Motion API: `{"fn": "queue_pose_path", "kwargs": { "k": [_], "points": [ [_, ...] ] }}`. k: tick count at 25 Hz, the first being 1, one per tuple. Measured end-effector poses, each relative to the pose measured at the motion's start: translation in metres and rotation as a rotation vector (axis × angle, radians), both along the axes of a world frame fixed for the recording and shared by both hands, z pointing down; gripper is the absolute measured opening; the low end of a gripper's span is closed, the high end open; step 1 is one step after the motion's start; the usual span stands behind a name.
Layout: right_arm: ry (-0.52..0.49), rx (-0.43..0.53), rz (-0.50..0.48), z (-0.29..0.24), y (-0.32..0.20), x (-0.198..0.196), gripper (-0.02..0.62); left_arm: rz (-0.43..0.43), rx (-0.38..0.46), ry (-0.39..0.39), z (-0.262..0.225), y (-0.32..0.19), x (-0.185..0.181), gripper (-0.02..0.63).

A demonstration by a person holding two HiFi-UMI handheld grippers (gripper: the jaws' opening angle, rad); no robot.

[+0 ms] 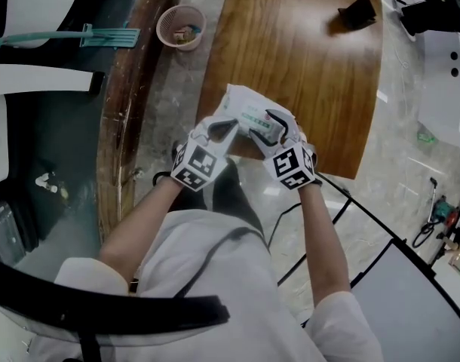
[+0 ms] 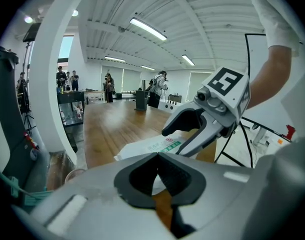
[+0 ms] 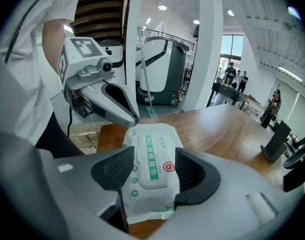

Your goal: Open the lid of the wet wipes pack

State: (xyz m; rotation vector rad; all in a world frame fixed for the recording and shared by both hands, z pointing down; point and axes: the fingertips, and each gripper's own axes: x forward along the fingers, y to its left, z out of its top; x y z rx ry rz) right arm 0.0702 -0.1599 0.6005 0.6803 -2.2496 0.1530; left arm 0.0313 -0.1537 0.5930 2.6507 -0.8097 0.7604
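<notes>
While my left claw (image 1: 227, 129) pinches the wet wipes pack (image 1: 249, 105) at the wooden table (image 1: 290, 44)'s lower edge, my right claw (image 1: 278, 127) stands spread around it.

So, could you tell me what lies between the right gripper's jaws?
The wet wipes pack, lid closed, lies between the pads of the right gripper; the right gripper view shows it.

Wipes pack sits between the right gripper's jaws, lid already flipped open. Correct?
No. The lid is shut, flat on the wet wipes pack, as the right gripper view shows. The pack does sit between the right gripper's jaws.
</notes>
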Motion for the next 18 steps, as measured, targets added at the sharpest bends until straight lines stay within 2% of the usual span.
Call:
{"fn": "queue_pose_path", "kwargs": {
  "k": [6, 11, 18],
  "points": [
    [0.02, -0.04, -0.036, 0.006, -0.004, 0.004, 0.285, 0.022, -0.008, -0.023, 0.011, 0.005, 0.011, 0.008],
    [0.017, -0.071, -0.061, 0.01, -0.005, 0.003, 0.285, 0.028, -0.029, -0.034, 0.021, 0.01, 0.016, 0.008],
    [-0.035, -0.137, -0.046, 0.011, -0.008, 0.003, 0.279, 0.031, -0.048, -0.061, 0.032, 0.011, 0.016, 0.008]
  ]
}}
